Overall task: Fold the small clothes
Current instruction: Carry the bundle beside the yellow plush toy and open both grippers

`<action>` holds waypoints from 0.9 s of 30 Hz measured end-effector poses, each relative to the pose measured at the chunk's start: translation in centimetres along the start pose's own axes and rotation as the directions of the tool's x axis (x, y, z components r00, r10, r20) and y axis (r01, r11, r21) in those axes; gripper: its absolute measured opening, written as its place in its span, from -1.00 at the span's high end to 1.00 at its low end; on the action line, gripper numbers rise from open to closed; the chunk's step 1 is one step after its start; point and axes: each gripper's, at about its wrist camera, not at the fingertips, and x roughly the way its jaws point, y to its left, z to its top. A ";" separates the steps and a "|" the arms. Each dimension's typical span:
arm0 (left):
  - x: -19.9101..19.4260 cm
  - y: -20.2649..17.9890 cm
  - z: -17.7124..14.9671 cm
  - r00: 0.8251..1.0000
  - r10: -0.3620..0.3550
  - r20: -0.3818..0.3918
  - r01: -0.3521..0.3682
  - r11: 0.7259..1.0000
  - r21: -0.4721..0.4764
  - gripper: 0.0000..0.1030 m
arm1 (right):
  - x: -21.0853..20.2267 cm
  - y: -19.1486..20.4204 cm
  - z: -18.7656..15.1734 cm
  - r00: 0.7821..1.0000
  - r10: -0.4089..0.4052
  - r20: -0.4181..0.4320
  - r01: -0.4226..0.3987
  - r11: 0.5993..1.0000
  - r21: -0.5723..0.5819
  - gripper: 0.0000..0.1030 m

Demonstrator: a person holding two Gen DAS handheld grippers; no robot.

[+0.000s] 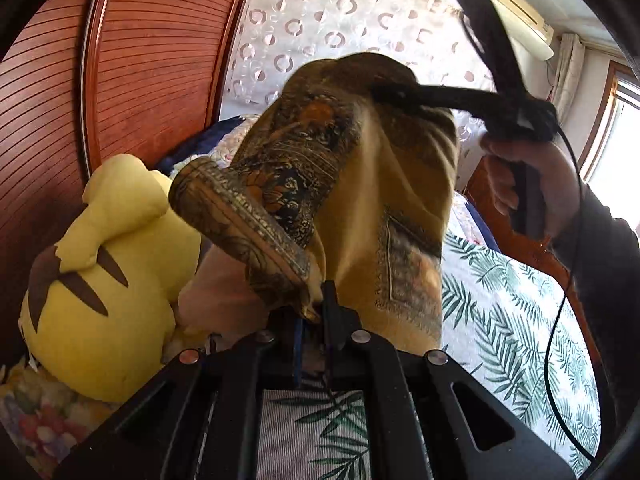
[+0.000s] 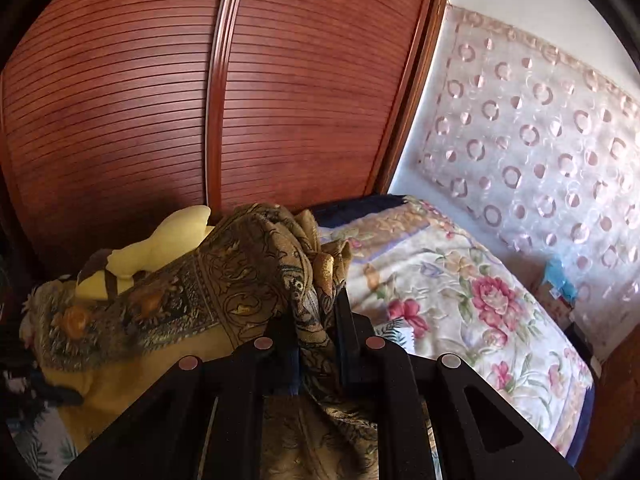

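The left gripper (image 1: 318, 308) and right gripper (image 2: 316, 300) are each pinching an edge of the patterned yellow cloth (image 1: 360, 184), holding it raised above the bed (image 1: 520, 320), beside the plush toy (image 1: 104, 280).

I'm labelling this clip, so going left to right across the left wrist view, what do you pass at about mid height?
Wooden slatted wardrobe door → yellow plush toy → mustard patterned cloth, pinched in the left gripper → leaf-print bedsheet → the person's hand holding the right gripper, which clamps the cloth's top edge.
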 end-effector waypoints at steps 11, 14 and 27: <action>-0.7 0.1 -0.2 1.000 0.012 -0.009 -0.012 1.000 0.003 0.84 | -1.5 0.9 0.1 0.997 -0.072 0.035 0.068 0.992 0.109 0.28; -0.7 -0.1 -0.1 1.000 0.019 -0.007 -0.019 1.000 0.009 0.84 | -1.8 1.3 -0.9 0.998 -0.056 0.041 0.051 0.992 0.117 0.17; -0.6 -0.3 0.2 0.997 0.076 -0.001 -0.076 0.996 0.057 0.49 | 6.2 1.5 -6.5 0.992 -0.025 -0.126 0.052 0.975 0.215 -0.06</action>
